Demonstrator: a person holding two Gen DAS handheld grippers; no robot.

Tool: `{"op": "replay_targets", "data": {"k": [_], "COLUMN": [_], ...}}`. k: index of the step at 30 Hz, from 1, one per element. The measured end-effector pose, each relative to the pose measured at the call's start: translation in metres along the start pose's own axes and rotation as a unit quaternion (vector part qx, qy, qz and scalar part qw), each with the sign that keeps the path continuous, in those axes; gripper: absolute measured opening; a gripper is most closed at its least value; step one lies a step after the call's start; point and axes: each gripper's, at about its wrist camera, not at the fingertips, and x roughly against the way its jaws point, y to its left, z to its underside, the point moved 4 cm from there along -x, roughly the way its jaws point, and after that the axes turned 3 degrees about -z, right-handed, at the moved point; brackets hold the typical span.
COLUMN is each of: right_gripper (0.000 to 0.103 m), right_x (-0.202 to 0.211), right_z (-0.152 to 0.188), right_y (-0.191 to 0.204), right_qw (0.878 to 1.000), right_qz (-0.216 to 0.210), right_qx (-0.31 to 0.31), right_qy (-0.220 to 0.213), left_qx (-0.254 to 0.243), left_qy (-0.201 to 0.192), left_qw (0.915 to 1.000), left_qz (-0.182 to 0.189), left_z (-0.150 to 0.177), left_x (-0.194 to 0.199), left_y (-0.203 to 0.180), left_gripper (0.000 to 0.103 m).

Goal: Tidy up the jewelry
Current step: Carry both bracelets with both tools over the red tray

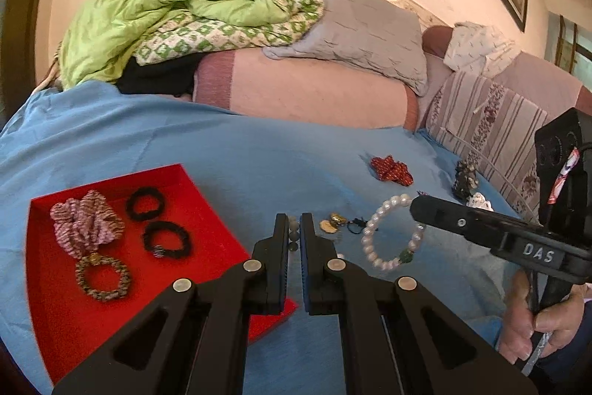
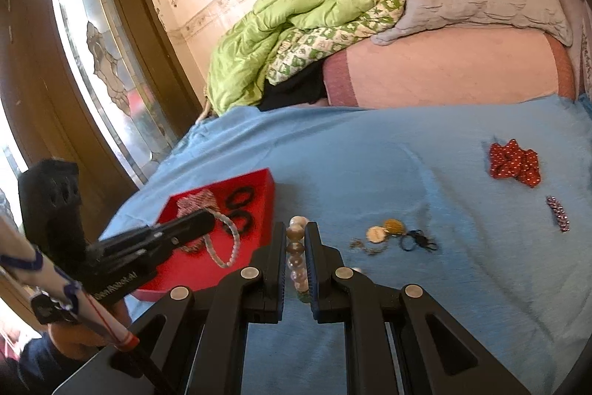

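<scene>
Across the bed, a blue sheet (image 1: 229,150) covered most of the surface, with a green quilt (image 1: 155,10) and a grey pillow (image 1: 362,24) heaped at the far side against the wall. Near the left edge of the sheet lay a red tray (image 1: 207,206) holding a striped pink scrunchie (image 1: 87,221), two black hair ties (image 1: 145,203) and a braided bracelet (image 1: 103,278). Well to the right, a red dotted scrunchie (image 2: 514,163) rested on the sheet, with a small beaded clip (image 2: 558,213) close by and gold pendants (image 2: 384,230) nearer the middle. The left gripper (image 1: 294,236) was closed narrowly on a bracelet of pale round beads (image 1: 293,234). The right gripper (image 2: 298,258) was likewise clamped on a pearl bracelet (image 1: 392,234), which hung in a loop above the sheet, beside the pendants.
</scene>
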Motion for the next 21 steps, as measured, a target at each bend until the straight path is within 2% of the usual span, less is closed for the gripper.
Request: {"op": "replay_targets", "data": {"k": [10, 21], "right_gripper": [0.011, 0.011], "right_x": [-0.027, -0.093], "right_z": [0.0, 0.013], "right_y": [0.06, 0.101], "right_qw": [0.999, 0.995], "right_qz": [-0.044, -0.082], "right_qx": [0.01, -0.001], "right_qy": [0.014, 0.065], "left_qx": [0.039, 0.099], "left_qy": [0.004, 0.047], "left_qw": [0.9988, 0.9922], "left_qz": [-0.028, -0.06], "left_z": [0.012, 0.034], "left_x": [0.023, 0.016], "left_y": [0.057, 0.109], "left_gripper": [0.005, 0.005]}}
